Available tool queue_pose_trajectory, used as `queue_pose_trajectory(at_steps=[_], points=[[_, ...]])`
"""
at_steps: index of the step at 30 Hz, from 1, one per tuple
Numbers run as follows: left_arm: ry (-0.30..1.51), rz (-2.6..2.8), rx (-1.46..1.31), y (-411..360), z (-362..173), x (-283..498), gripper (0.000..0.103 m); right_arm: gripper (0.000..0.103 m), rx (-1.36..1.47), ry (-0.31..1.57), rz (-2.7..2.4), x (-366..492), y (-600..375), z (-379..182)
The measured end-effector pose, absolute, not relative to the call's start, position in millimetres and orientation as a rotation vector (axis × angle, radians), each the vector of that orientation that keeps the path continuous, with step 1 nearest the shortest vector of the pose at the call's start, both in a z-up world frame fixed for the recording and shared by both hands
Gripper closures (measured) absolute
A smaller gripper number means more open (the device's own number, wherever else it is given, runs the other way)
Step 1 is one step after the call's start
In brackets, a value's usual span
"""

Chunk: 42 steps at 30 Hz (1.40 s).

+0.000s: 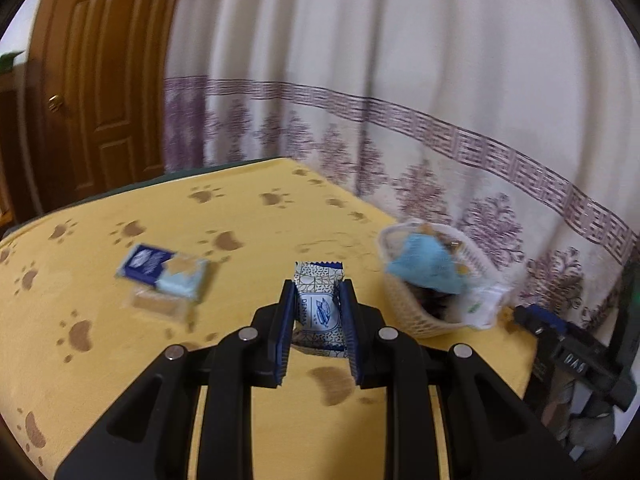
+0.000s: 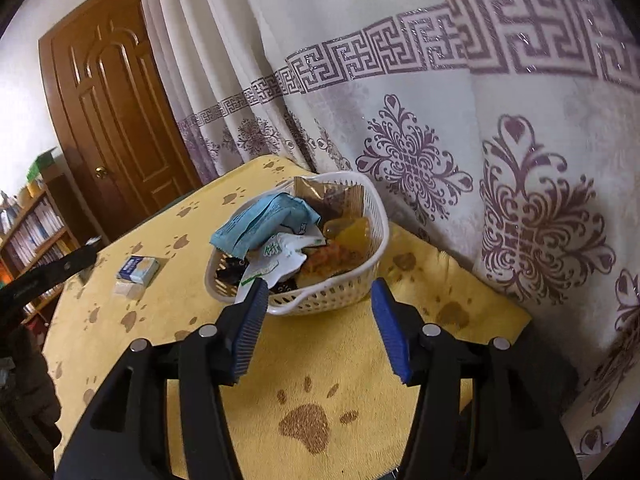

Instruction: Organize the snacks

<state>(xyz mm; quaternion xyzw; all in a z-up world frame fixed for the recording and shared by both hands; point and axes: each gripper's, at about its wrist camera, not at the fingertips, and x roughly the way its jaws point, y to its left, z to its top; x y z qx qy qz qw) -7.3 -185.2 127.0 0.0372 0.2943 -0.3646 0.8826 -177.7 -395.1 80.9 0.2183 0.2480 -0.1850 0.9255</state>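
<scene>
Left wrist view: the left gripper is clamped on a white-and-blue snack packet, its blue pads pressing the packet's two sides and holding it above the yellow paw-print tablecloth. The packet's near end is partly hidden between the fingers; its printing is only partly legible. The whole frame is motion-blurred, so the contents of the white perforated basket at right are hard to make out beyond a light-blue pouch on top. To the left lies a small pile of packets, blurred, a dark blue one uppermost. At the right edge the other gripper appears dark and cut off.

Right wrist view: the right gripper has its jaws apart, nothing between the pads, hovering just in front of the basket. The left finger covers part of the basket's near rim and a white-and-green wrapper. The basket is heaped with the light-blue pouch, brown packets and orange sweets, the lower items buried. The pile of packets lies well apart to the left. A patterned curtain hangs behind the table; a brown door and a bookshelf stand at left, the shelf cut by the frame edge.
</scene>
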Motion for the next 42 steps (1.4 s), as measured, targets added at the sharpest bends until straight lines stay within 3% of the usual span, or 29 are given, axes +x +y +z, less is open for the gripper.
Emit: queue_pose_trajectory(at_steps=[17, 26, 27, 29, 31, 42], points=[[0.654, -0.996, 0.185, -338, 137, -33, 0.080, 0.047, 0.469, 0.540, -0.330, -198, -401, 55], [0.678, -0.940, 0.156, -324, 132, -15, 0.079, 0.047, 0.488, 0.568, -0.293, -195, -397, 46], [0.679, -0.923, 0.140, -315, 134, -11, 0.077, 0.047, 0.487, 0.575, -0.281, -192, -395, 44], [0.677, -0.895, 0.110, -302, 136, -6, 0.055, 0.044, 0.487, 0.594, -0.244, -184, -387, 41], [0.661, -0.858, 0.079, -287, 141, 0, 0.046, 0.040, 0.490, 0.611, -0.202, -174, -378, 39], [0.616, -0.781, 0.035, -242, 145, 5, 0.030, 0.030, 0.304, 0.794, -0.105, -81, -333, 30]])
